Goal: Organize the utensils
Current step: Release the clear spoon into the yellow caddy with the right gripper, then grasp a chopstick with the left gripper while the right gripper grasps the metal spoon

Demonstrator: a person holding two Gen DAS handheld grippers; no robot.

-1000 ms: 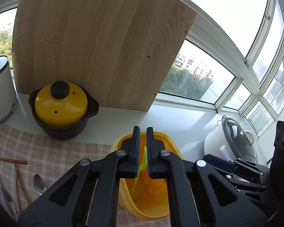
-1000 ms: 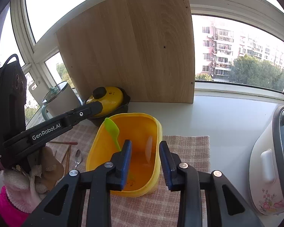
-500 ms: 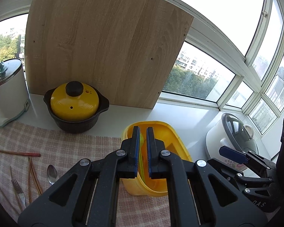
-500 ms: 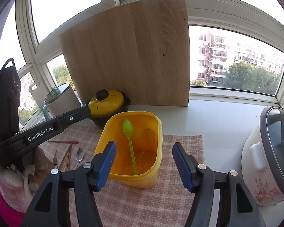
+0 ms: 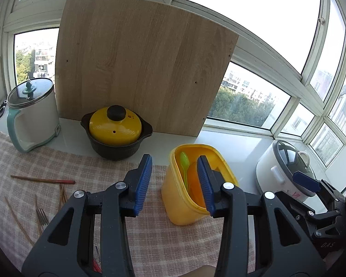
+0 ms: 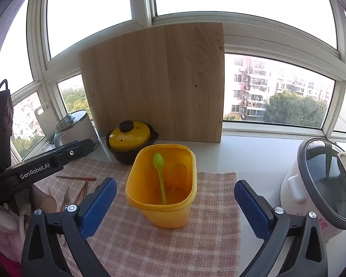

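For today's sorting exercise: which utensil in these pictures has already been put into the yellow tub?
The green spoon. It stands inside the yellow tub, while the fork and chopsticks lie on the checked cloth.

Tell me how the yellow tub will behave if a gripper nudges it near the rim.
The tub is tall, narrows toward its base, and holds only a green spoon, so it is probably light and apt to tip. The checked cloth beneath may grip the base, so tipping seems likelier than sliding. Its thin plastic wall would likely flex.

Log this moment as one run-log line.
left gripper: open, jaws just opening, empty | right gripper: open, empty | spoon: in bin
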